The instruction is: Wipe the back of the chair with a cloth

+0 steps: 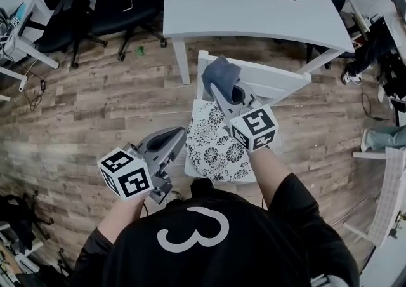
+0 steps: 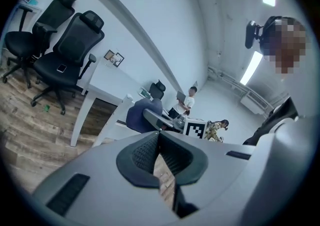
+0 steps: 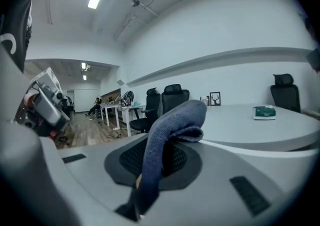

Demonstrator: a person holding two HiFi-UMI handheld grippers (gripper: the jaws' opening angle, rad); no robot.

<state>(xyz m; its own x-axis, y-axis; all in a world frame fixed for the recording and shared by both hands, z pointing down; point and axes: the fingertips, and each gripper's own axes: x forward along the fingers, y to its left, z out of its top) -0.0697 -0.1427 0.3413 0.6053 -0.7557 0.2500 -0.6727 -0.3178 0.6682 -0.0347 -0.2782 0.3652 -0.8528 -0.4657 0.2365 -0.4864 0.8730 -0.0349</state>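
Closest is the person's black shirt (image 1: 209, 247) with a white 3. At left, the left hand-held gripper (image 1: 172, 136) hangs over the wood floor (image 1: 95, 108) just beside the chair's floral seat (image 1: 212, 146), its 2 jaws pressed together on nothing. The right hand-held gripper (image 1: 223, 92) clamps a blue-grey cloth (image 1: 219, 75), which sits at the left end of the white chair back (image 1: 279, 82). Beyond stands a white table (image 1: 241, 0).
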